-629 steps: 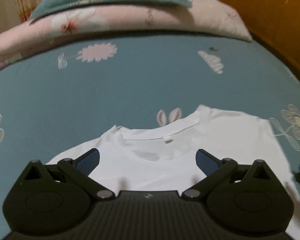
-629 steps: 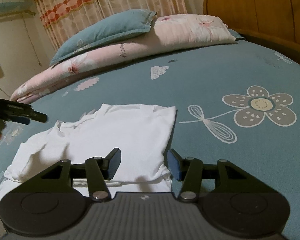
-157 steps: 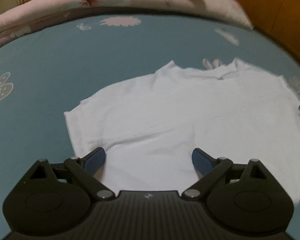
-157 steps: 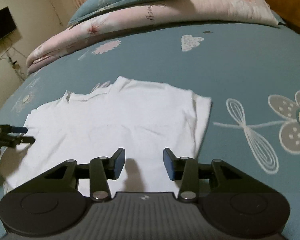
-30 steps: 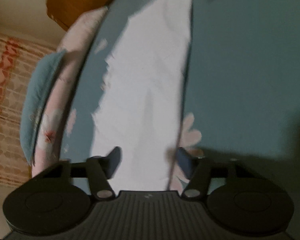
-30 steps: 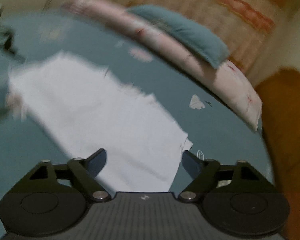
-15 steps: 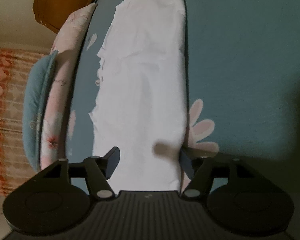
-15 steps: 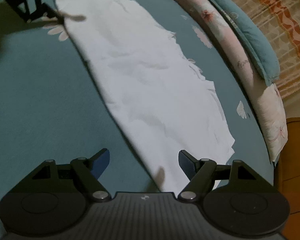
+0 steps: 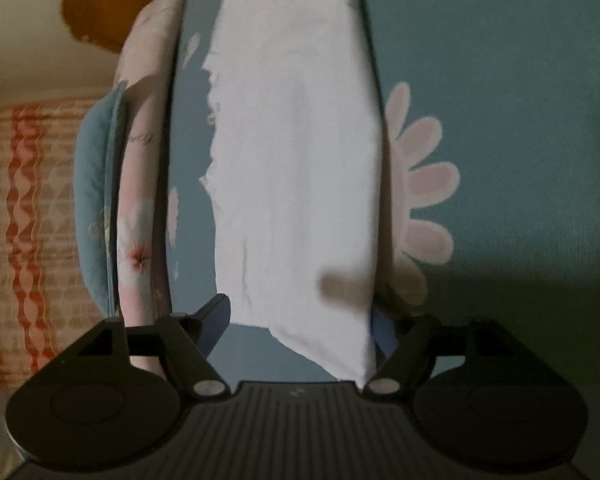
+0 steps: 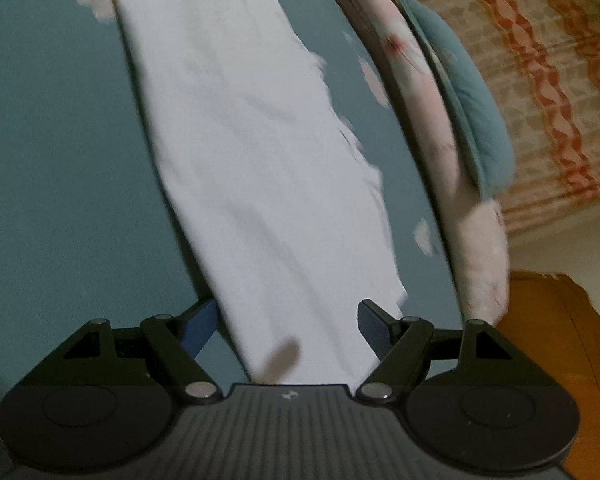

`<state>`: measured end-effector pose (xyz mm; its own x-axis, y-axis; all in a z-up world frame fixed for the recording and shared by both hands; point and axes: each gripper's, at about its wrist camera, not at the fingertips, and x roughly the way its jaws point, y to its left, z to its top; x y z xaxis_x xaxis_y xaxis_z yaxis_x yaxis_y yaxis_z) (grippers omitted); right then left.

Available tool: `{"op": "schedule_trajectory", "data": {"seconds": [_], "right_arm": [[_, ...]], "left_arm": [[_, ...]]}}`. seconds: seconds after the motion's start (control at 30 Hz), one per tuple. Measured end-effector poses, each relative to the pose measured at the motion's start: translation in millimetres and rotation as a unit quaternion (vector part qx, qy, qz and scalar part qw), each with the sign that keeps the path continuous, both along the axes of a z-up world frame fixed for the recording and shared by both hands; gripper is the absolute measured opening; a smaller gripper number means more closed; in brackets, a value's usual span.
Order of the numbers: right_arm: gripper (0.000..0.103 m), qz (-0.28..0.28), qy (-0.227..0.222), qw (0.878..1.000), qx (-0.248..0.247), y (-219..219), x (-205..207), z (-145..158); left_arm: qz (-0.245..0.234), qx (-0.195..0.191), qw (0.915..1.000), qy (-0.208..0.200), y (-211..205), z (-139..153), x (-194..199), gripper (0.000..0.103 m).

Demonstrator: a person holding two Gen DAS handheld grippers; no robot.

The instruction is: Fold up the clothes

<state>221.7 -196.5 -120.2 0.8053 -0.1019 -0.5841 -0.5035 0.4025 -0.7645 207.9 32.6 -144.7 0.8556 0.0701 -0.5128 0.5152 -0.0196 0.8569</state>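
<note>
At nine o'clock in the left wrist view a patterned orange curtain (image 9: 16, 216) hangs behind a teal pillow (image 9: 94, 208) on a pink floral quilt (image 9: 140, 184). Half a second ago the left gripper (image 9: 300, 316) was just short of the white cotton T-shirt (image 9: 296, 152) on the teal bedsheet (image 9: 500, 80); now the shirt's near end lies between its wide-spread fingers. The right gripper (image 10: 286, 322), equally wide, has likewise closed in on the opposite end. Judging by this, a grasp for the next fold is near.
</note>
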Motion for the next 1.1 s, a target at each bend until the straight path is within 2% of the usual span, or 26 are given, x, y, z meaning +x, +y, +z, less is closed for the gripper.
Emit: {"op": "schedule_trajectory", "data": {"seconds": [0.2,0.3,0.47,0.53,0.57,0.63,0.67,0.7,0.73,0.77,0.8,0.93,1.1], "right_arm": [[0.08,0.009,-0.015,1.0,0.002,2,6,-2],[0.08,0.013,-0.02,1.0,0.001,0,8,-2],[0.079,-0.001,-0.019,1.0,-0.013,-27,9,-4],[0.074,-0.007,-0.019,1.0,0.003,-26,14,-2],[0.065,-0.004,-0.016,1.0,0.009,-22,16,-2],[0.047,0.01,-0.007,1.0,0.018,-13,22,-2],[0.028,0.014,0.005,1.0,0.027,-11,24,-2],[0.01,0.017,0.022,0.999,0.037,-11,25,-2],[0.008,0.02,0.029,0.998,0.043,-12,23,-2],[0.006,0.021,0.029,0.998,0.045,-13,19,-2],[0.004,0.024,0.029,0.998,0.046,-14,16,-2],[0.003,0.025,0.037,0.998,0.053,-18,12,1],[0.002,0.026,0.045,0.997,0.057,-21,5,13]], "left_arm": [[-0.027,-0.019,0.9994,-0.009,-31,-2,4,0.075],[-0.026,-0.024,0.9993,-0.013,-29,0,2,0.076],[-0.006,-0.027,0.9995,-0.019,-15,-2,7,0.076],[0.0,-0.029,0.9994,-0.02,-22,-2,13,0.076],[-0.001,-0.028,0.9994,-0.018,-24,-2,15,0.074],[-0.003,-0.027,0.9996,-0.009,-27,-1,17,0.067],[-0.002,-0.03,0.9996,-0.002,-27,-1,17,0.056],[0.001,-0.036,0.9993,0.007,-25,0,16,0.039],[0.005,-0.042,0.999,0.017,-23,0,15,0.029],[0.006,-0.046,0.9987,0.022,-22,1,13,0.009],[0.006,-0.047,0.9986,0.022,-21,0,11,0.004],[0.007,-0.054,0.9982,0.023,-17,-1,4,0.002],[0.012,-0.079,0.9968,0.011,-14,15,1,0.001]]}}
